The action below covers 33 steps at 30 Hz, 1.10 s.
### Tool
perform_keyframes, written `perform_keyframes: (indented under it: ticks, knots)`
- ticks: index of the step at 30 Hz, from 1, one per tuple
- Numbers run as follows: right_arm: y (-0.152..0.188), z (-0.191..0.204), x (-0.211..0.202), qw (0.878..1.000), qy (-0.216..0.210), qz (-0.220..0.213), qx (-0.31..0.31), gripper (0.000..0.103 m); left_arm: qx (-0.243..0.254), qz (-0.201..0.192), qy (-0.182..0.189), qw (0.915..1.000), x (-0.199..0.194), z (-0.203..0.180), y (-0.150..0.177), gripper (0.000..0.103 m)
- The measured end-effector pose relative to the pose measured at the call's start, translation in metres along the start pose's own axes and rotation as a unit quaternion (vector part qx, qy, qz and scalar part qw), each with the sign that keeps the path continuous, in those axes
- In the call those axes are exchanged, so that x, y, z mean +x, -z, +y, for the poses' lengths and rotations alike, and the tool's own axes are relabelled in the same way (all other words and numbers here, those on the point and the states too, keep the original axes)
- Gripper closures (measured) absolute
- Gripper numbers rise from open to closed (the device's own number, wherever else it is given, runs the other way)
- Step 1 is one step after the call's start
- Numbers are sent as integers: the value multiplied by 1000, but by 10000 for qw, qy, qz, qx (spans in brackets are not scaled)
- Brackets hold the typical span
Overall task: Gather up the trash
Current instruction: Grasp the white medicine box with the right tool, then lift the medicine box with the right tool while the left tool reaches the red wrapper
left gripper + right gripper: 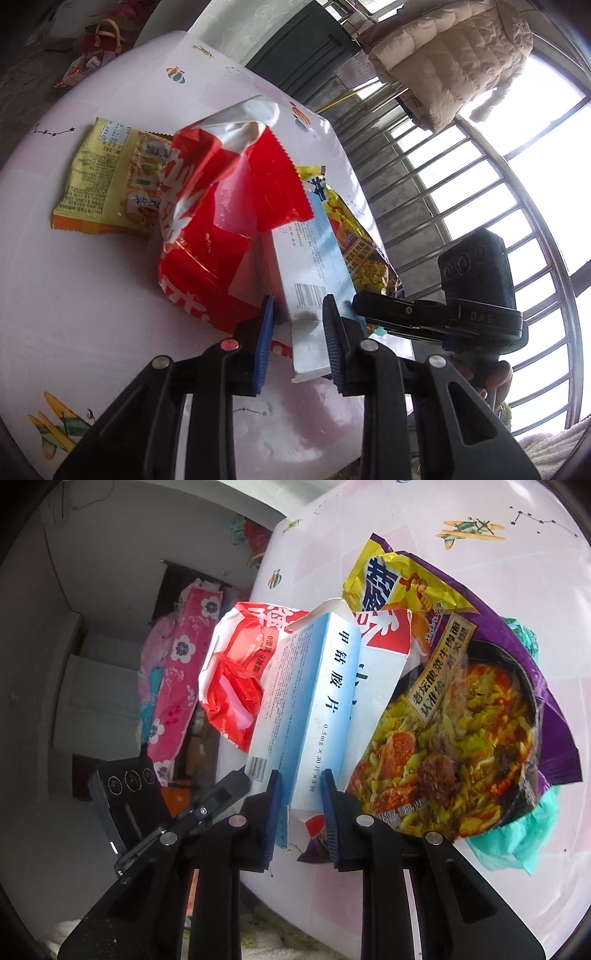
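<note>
A white and light-blue medicine box [310, 280] lies among wrappers on the pink table [74, 280]. My left gripper [298, 343] is shut on one end of the box. My right gripper [301, 812] is shut on the other end of the same box [314, 709]. A crumpled red wrapper [221, 221] lies against the box and also shows in the right wrist view [236, 686]. A yellow snack wrapper [110, 184] lies to the left. A purple and yellow noodle wrapper [461, 731] lies beside the box, also seen in the left wrist view [362, 251].
A teal plastic bag [517, 838] sticks out under the noodle wrapper. The table edge [258, 878] runs close under my right gripper. A barred window [480, 206] and a hanging beige jacket [450, 62] are beyond the table. Pink floral bedding [173, 679] lies across the room.
</note>
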State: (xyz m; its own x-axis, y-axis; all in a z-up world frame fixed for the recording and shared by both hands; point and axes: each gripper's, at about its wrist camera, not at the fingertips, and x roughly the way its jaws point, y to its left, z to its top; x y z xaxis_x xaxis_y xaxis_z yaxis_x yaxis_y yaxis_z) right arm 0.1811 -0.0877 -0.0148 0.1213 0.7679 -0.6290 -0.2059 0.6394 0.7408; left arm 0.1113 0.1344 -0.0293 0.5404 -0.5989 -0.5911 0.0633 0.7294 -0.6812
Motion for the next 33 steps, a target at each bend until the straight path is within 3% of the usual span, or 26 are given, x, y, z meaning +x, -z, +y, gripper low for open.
perform_keyframes:
  ticks: [10,12,15,18,23,26,31,33]
  knots:
    - [74,-21,-28,9995,232,153,145,81,535,832,382,9944,-5,-39,62,78]
    - [80,-27,-28,9991,367,76,186,81,603,898,319,9936,-5,-41,70,78]
    - [79,-36,-26,9979,544,-84,330,79,599,755,68,9953,-9,-36,71,77]
    - [77,-43,-26,9978,438,-189,457,72,510,482,-145,9974,-18,-22,66,77]
    - [68,-43,-30,9985,302,-329,327,50,259,305,-341,9986,-20,-4,55,77]
    - [65,-48,-27,9995,31,-223,240,43,274,331,-302,9986,-14,-2,52,77]
    - [56,-46,2,9987,-392,214,266,43,258,592,-174,9978,4,-4,53,77]
    - [58,-39,5,9987,-372,325,111,48,248,669,-92,9974,7,-4,55,77]
